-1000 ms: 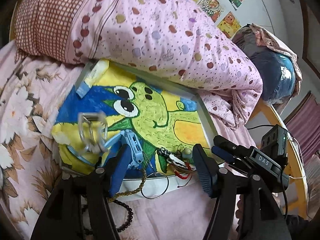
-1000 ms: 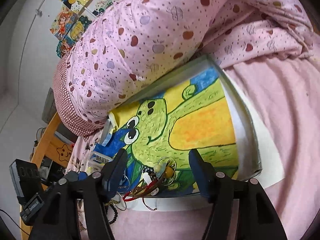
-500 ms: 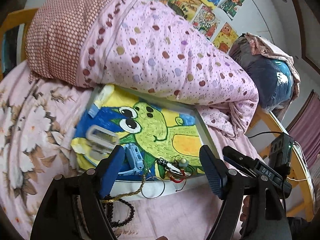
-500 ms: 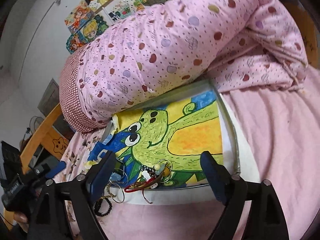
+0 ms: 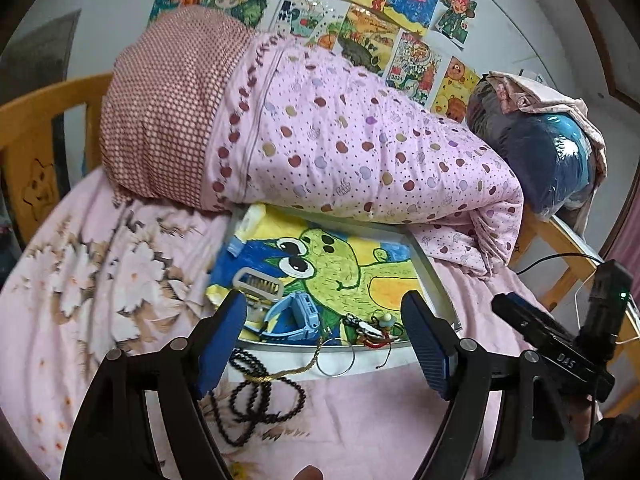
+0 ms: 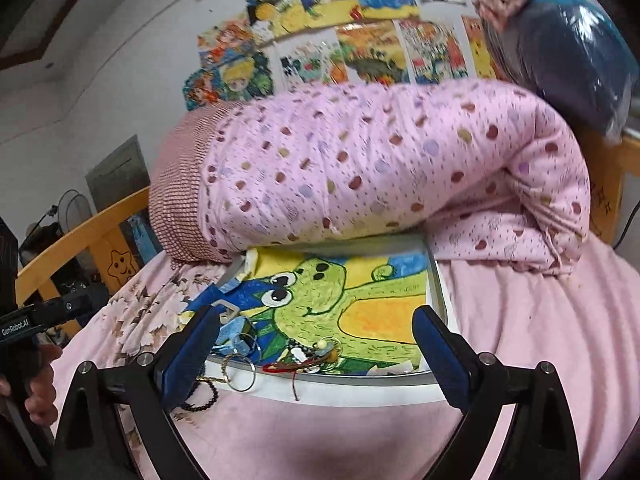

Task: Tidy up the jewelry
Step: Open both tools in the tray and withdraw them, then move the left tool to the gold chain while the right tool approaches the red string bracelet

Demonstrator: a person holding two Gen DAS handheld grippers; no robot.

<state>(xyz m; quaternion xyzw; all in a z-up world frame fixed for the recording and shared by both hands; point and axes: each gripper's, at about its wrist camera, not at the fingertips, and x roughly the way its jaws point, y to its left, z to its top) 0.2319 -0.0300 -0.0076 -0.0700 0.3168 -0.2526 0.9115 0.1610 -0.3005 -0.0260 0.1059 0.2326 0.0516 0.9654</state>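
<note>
**Jewelry still in a heap at the picture frame's front edge**

Jewelry is not yet sorted, as far as these views show. Everything clusters on or against the framed frog painting (image 5: 340, 268) lying flat on the bed. On its near left corner rest a pale comb-like clip (image 5: 258, 283) and a blue watch (image 5: 294, 316), touching or nearly so. Toward the near middle sits a tangle of small pieces with a red cord (image 5: 370, 330), too knotted to separate by eye. A gold chain (image 5: 296, 368) and a thin wire hoop (image 5: 335, 360) trail off the painting's front edge onto the sheet, and a black bead strand (image 5: 256, 394) lies coiled just in front of the frame.

No box, tray or dish for jewelry appears; the painting serves as the only surface.

The left gripper (image 5: 324, 344) hangs above the front edge with fingers wide apart, holding nothing. The right gripper (image 6: 312, 354) likewise stands spread and empty. Judging from this, nearly all the sorting remains.
</note>
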